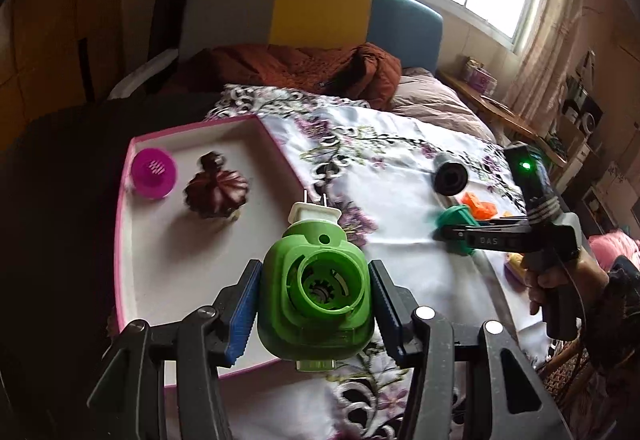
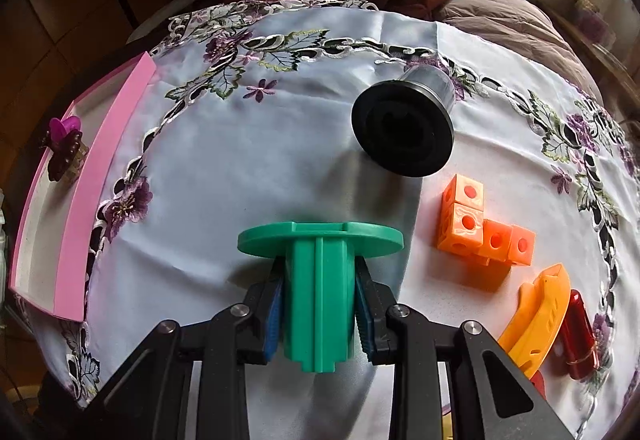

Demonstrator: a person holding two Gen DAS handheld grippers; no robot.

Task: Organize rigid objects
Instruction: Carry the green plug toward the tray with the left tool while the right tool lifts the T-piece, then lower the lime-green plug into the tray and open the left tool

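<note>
The left tool (image 1: 314, 304) was clamped on a green plug-in device (image 1: 316, 296), its blue pads pressing both flanks. The device's long axis ran straight ahead of the tool, prongs pointing away toward the pink-rimmed tray (image 1: 160, 260) just beyond. Inside that tray sat a magenta cup (image 1: 154, 172) and a dark ribbed piece (image 1: 216, 192). The right tool (image 2: 318, 314) was clamped on a teal flanged spool (image 2: 320, 280), stem between the pads, flange farthest from it over the embroidered cloth (image 2: 240, 168).

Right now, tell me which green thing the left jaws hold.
The lime-green plug-in device with two metal prongs; the teal flanged piece sits in the right jaws instead.
</note>
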